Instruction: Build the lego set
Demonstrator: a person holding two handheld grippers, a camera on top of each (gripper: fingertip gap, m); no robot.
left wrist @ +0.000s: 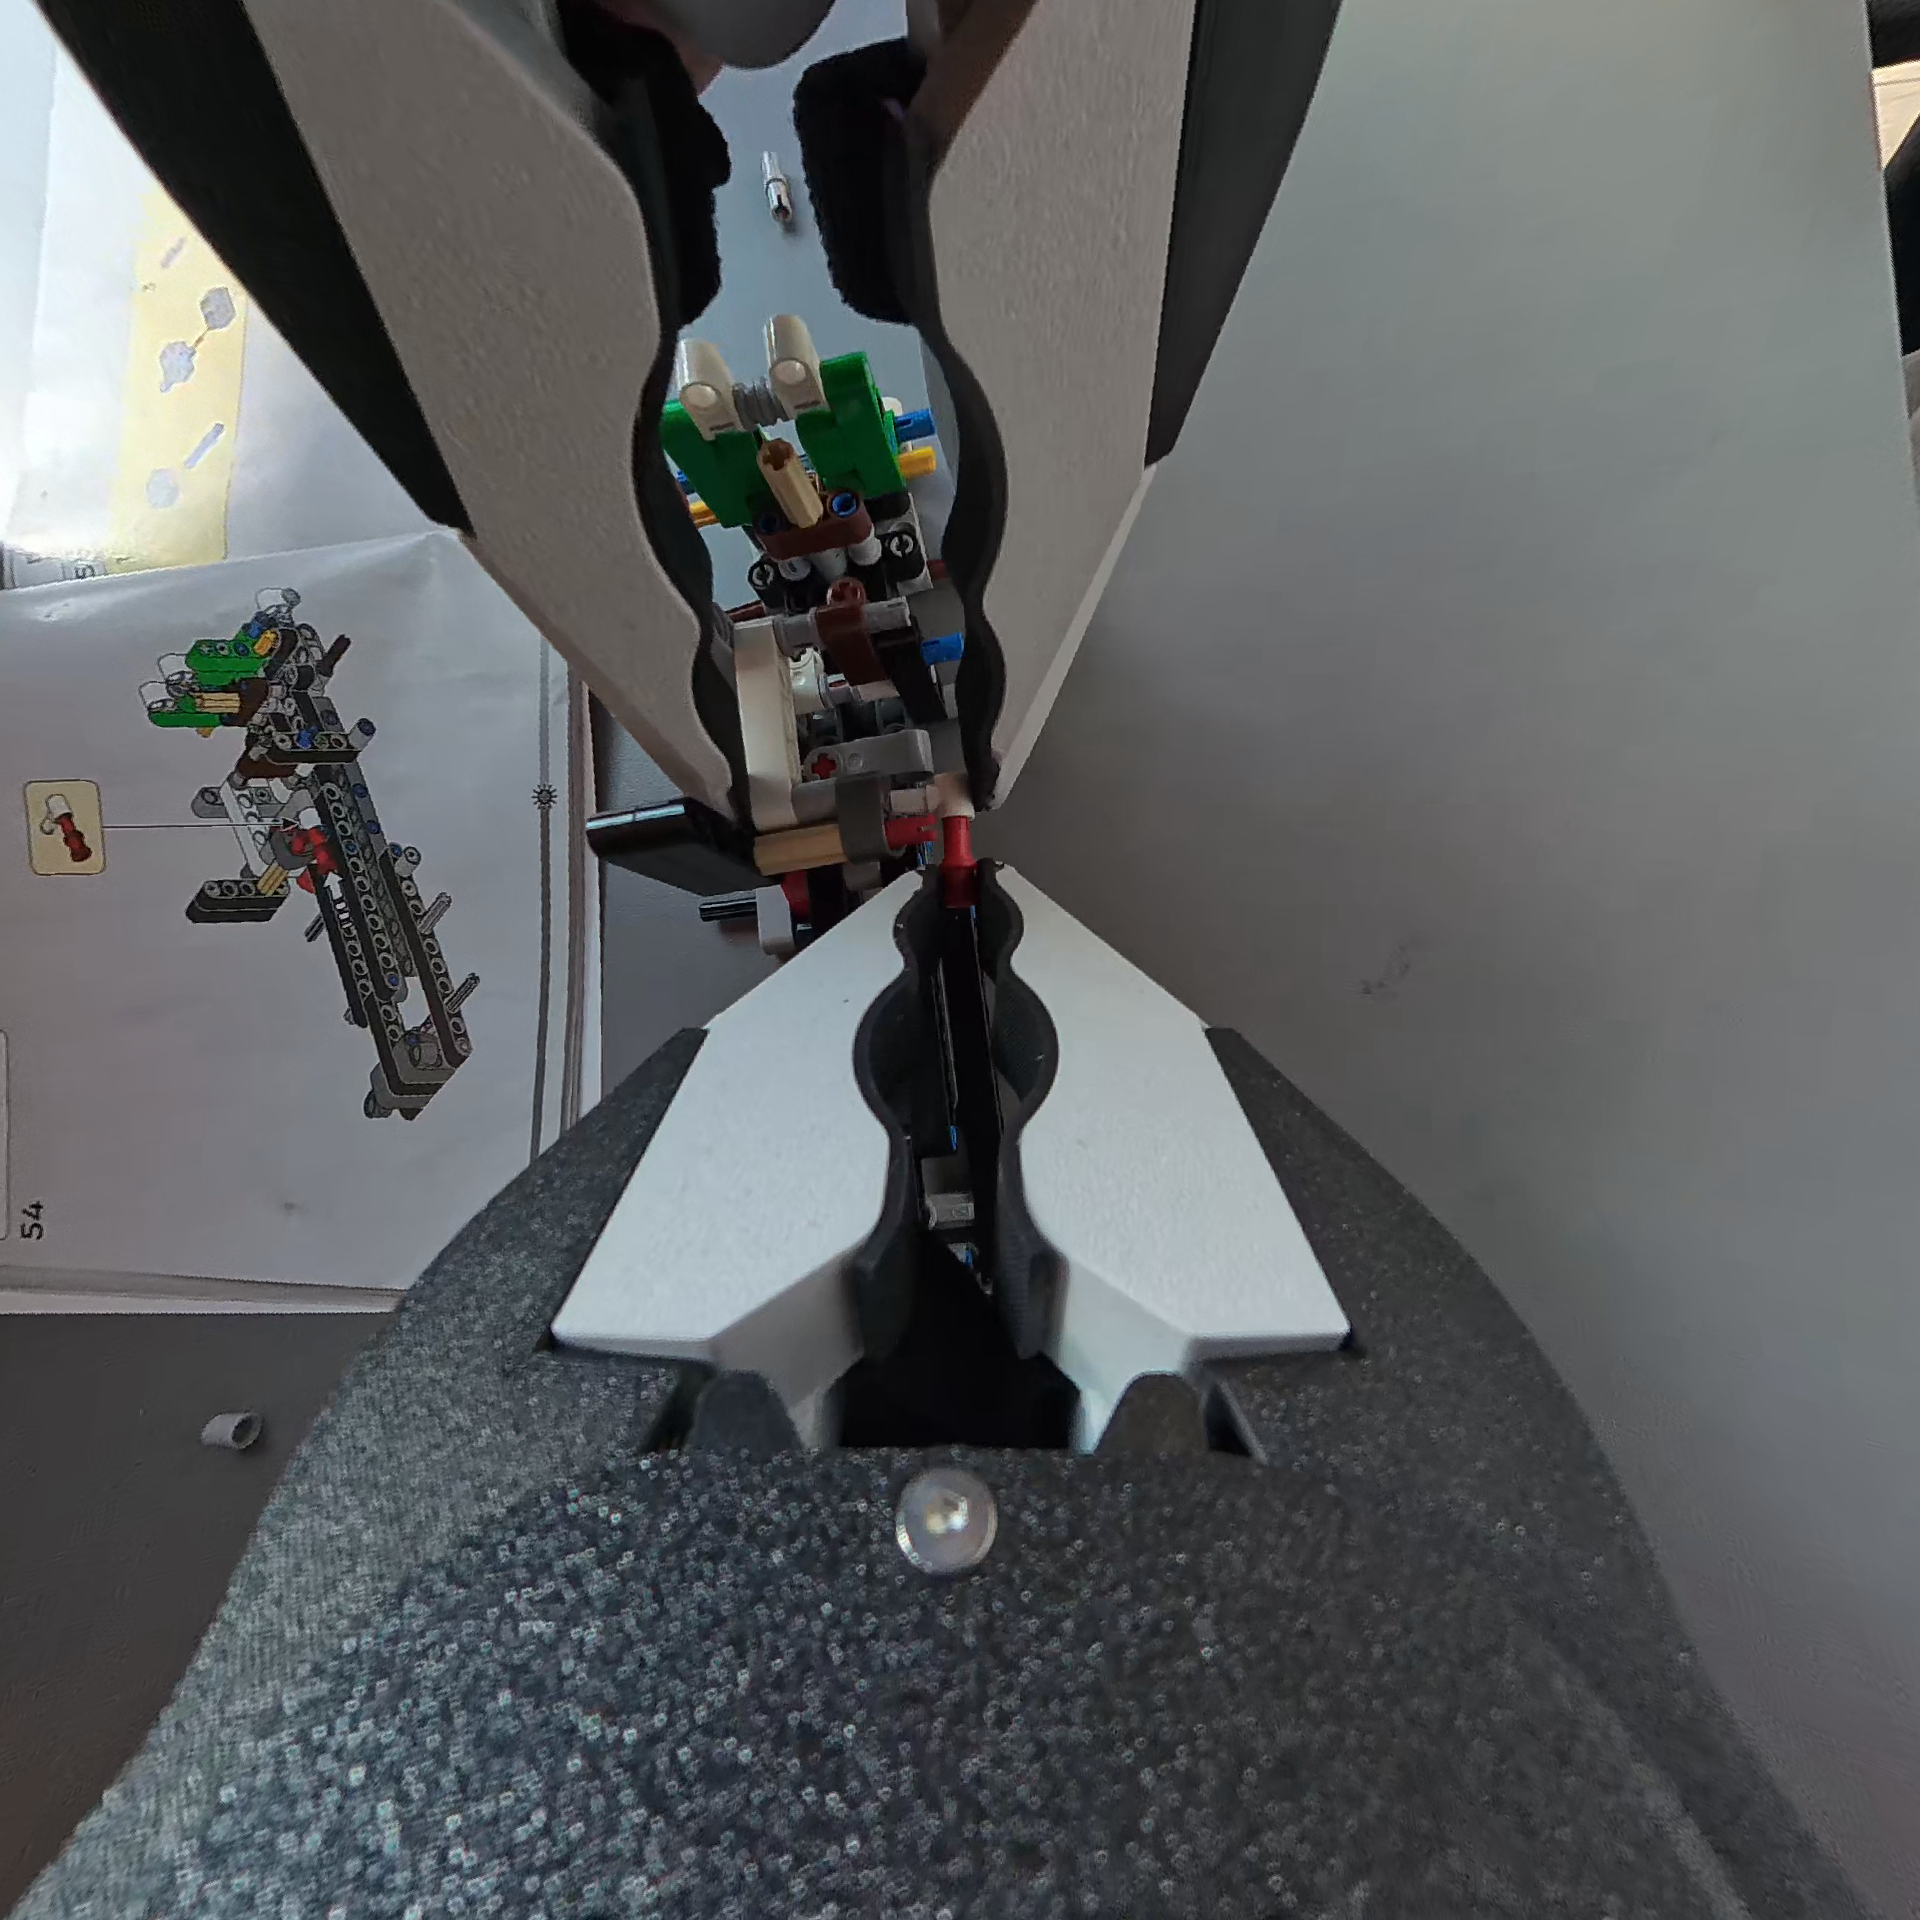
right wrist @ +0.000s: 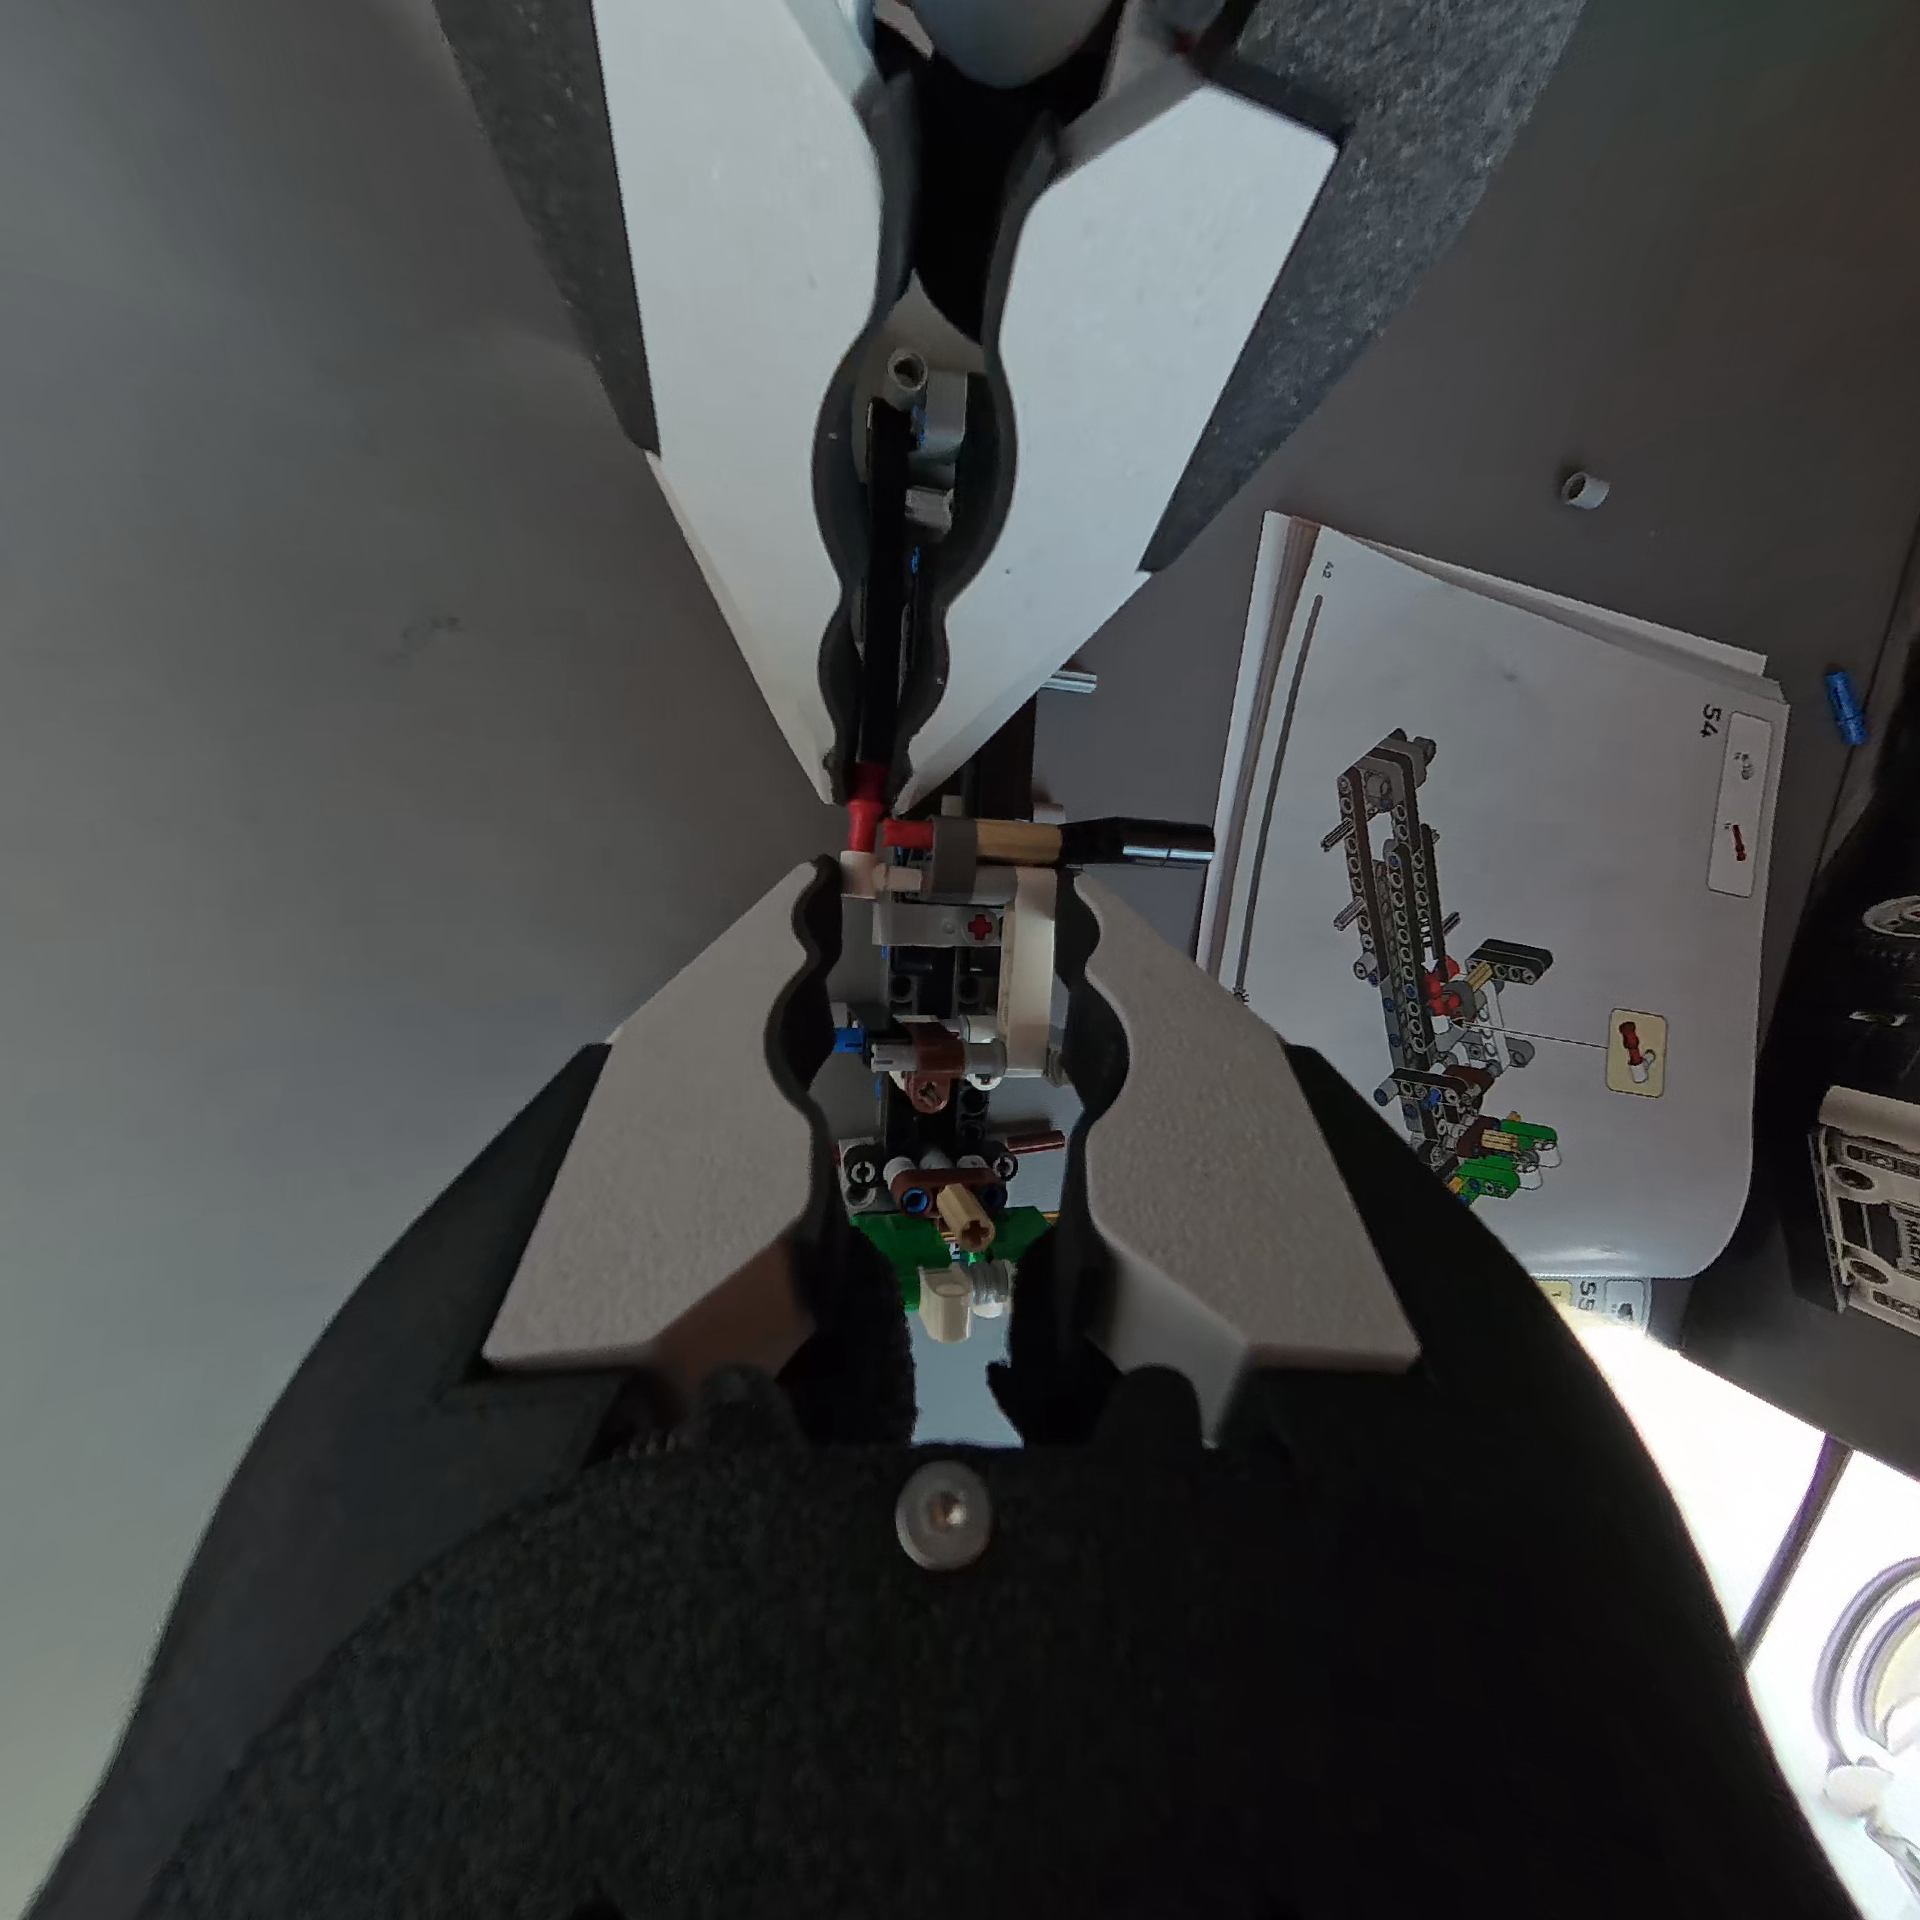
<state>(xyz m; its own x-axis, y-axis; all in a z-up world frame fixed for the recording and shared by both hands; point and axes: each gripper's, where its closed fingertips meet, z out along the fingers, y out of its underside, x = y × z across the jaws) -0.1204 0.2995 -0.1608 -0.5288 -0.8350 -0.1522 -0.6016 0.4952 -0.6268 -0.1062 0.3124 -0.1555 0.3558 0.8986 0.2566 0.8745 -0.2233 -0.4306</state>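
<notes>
My left gripper (left wrist: 956, 883) is shut on a small red pin (left wrist: 958, 847), pinched at its fingertips. The pin's far end meets a white connector on a brick model (left wrist: 774, 717) of black beams with green, brown, grey and white parts. My right gripper (right wrist: 948, 881) is shut on that model (right wrist: 1029, 956), with one pad on its grey side and the other on its white frame. The right gripper (left wrist: 860, 798) comes in from the top of the left wrist view. The left gripper (right wrist: 868, 779) with the red pin (right wrist: 860, 816) comes in from the top of the right wrist view. The tips of the two grippers nearly touch.
An open instruction booklet (left wrist: 260, 935) lies on the grey table (left wrist: 1455, 727); it also shows in the right wrist view (right wrist: 1507, 883). Loose parts lie about: a grey bush (left wrist: 234, 1432), a grey pin (left wrist: 777, 187), a blue pin (right wrist: 1844, 717). A dark box (right wrist: 1870, 987) stands beyond the booklet. My left and right fingertips are right by each other. Left tips and right tips are each some 20 centimetres from the grey bush (left wrist: 234, 1432). Look for it in the right wrist view (right wrist: 1587, 488) too.
</notes>
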